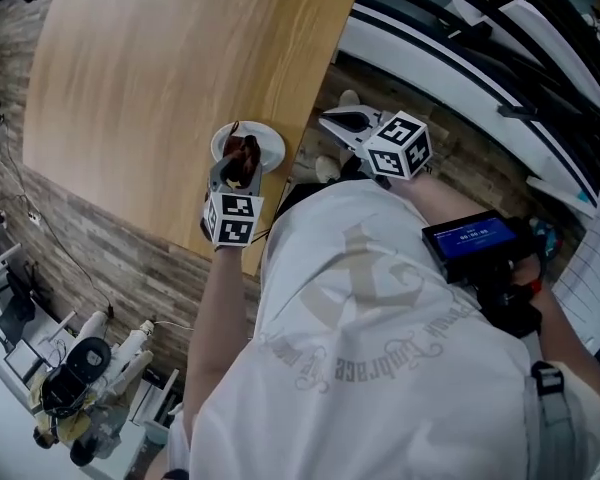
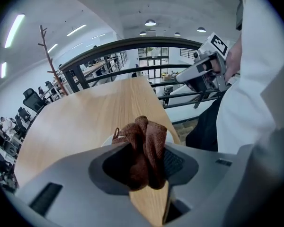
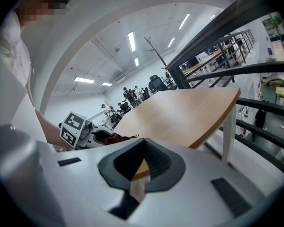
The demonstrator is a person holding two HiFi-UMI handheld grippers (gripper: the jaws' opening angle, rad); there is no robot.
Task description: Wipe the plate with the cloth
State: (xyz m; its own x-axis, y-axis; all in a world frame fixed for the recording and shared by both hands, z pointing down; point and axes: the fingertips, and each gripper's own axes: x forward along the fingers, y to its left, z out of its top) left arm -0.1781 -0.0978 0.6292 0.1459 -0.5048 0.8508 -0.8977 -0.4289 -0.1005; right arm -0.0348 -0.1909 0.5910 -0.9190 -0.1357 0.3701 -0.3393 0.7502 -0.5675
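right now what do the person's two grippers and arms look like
The left gripper and the right gripper are alike: light grey moulded plastic bodies, each with two jaws lined with dark ribbed pads. Each carries a white cube with black square markers. The person wears a white short-sleeved t-shirt with faint grey print, and the forearms are uncovered.

Brown cloth between hand-held gripper jaws

Your left arm's stretched out forward, left gripper pointing away from you, jaws clamped on the cloth. Right gripper sits close to your body, aimed leftward, jaws together and holding nothing.
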